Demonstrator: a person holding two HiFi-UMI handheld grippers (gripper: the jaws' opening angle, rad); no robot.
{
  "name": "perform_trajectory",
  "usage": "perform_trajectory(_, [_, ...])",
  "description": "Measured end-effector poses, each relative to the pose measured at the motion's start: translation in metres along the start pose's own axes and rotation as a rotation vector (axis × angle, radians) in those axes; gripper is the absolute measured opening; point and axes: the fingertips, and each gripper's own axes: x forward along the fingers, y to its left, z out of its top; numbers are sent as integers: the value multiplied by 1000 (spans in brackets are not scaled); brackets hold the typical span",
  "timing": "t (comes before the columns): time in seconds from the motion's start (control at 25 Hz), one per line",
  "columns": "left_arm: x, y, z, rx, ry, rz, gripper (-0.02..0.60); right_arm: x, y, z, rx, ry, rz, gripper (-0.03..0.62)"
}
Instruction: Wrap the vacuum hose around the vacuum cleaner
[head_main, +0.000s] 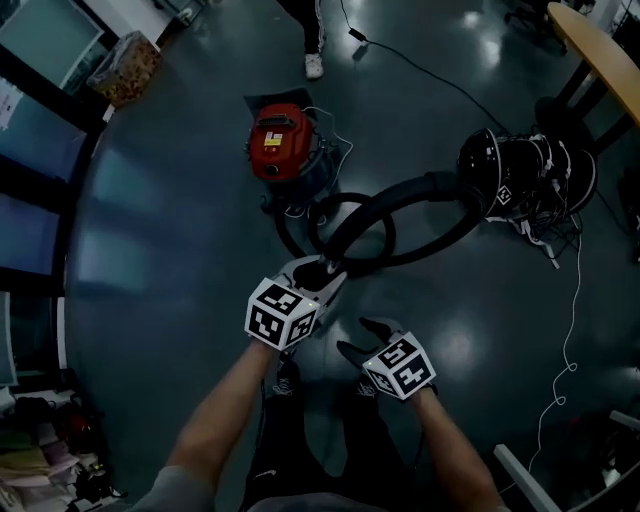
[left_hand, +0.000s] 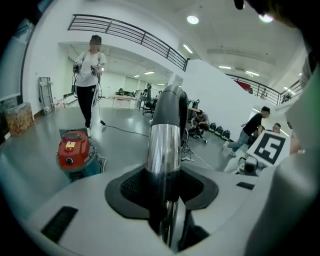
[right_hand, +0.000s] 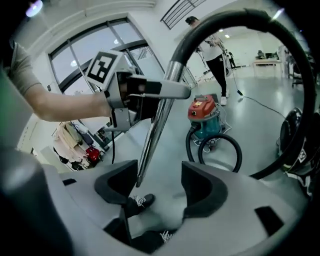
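The red vacuum cleaner (head_main: 280, 140) stands on the dark floor ahead; it also shows as the vacuum (left_hand: 75, 152) and the vacuum (right_hand: 205, 115). Its black hose (head_main: 400, 205) loops on the floor beside it and rises into a chrome tube (left_hand: 163, 150). My left gripper (head_main: 325, 272) is shut on that tube, which stands upright between its pads (left_hand: 135, 187). My right gripper (head_main: 360, 335) sits just right of it, open. In the right gripper view the tube's lower end (right_hand: 145, 160) hangs between the spread pads near the left pad (right_hand: 117, 185), not pressed. The hose (right_hand: 250, 25) arcs overhead.
A person in a white shirt (left_hand: 90, 70) stands behind the vacuum. Black gear with tangled cables (head_main: 520, 175) lies at the right, under a wooden table edge (head_main: 600, 50). A white cord (head_main: 570, 340) trails over the floor. A box (head_main: 128, 68) sits far left. More people (left_hand: 255, 130) crouch at the right.
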Motion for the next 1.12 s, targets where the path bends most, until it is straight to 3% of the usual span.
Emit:
perform_trajectory(0.24, [37, -4, -16, -166, -53, 1, 158, 53, -25, -28, 71, -51, 14, 279])
perform_trajectory(0.44, [62, -19, -28, -307, -82, -31, 158, 77, -32, -58, 91, -31, 32, 279])
perform_trajectory(0.72, [77, -34, -28, -511, -154, -32, 158, 70, -67, -98, 56, 26, -83, 275])
perform_trajectory(0.84, [83, -37, -36, -580, -162, -37, 158, 54, -81, -114, 44, 48, -142, 124])
perform_trajectory(0.96, [88, -37, -42, -623, -173, -38, 156, 42, -90, -122, 3, 87, -150, 120])
perform_trajectory(1.12, [103, -32, -48, -623, -180, -24, 156, 37, -104, -131, -1, 140, -128, 118])
